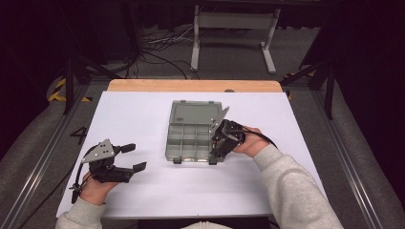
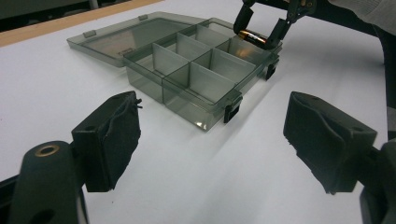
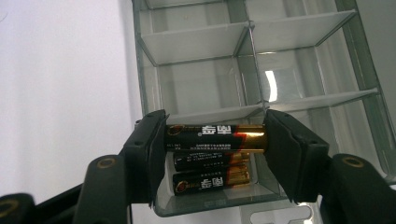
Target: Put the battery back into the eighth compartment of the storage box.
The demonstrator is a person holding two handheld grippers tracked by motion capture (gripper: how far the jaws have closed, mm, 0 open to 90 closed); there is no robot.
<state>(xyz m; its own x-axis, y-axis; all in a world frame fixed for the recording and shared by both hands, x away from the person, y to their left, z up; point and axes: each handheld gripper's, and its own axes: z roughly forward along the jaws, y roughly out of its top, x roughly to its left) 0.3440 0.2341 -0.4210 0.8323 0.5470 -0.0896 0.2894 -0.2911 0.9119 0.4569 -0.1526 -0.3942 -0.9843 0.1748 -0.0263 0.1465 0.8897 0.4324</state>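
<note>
A clear grey compartment box (image 1: 191,136) lies open in the middle of the white table, its lid (image 1: 195,112) flat behind it. My right gripper (image 1: 216,151) reaches down over the box's near right corner, shut end to end on a black and gold battery (image 3: 216,136). In the compartment (image 3: 212,193) just beneath, two more batteries (image 3: 212,182) lie side by side. That held battery (image 2: 253,37) hangs between the right gripper's fingers over the box (image 2: 198,74). My left gripper (image 1: 133,157) rests open on the table to the left, with nothing between its pads (image 2: 114,137).
The other compartments (image 3: 280,70) of the box hold nothing. A wooden strip (image 1: 193,85) edges the far side of the white table top (image 1: 129,114). Beyond it stand a white frame leg (image 1: 196,43) and loose cables on the floor.
</note>
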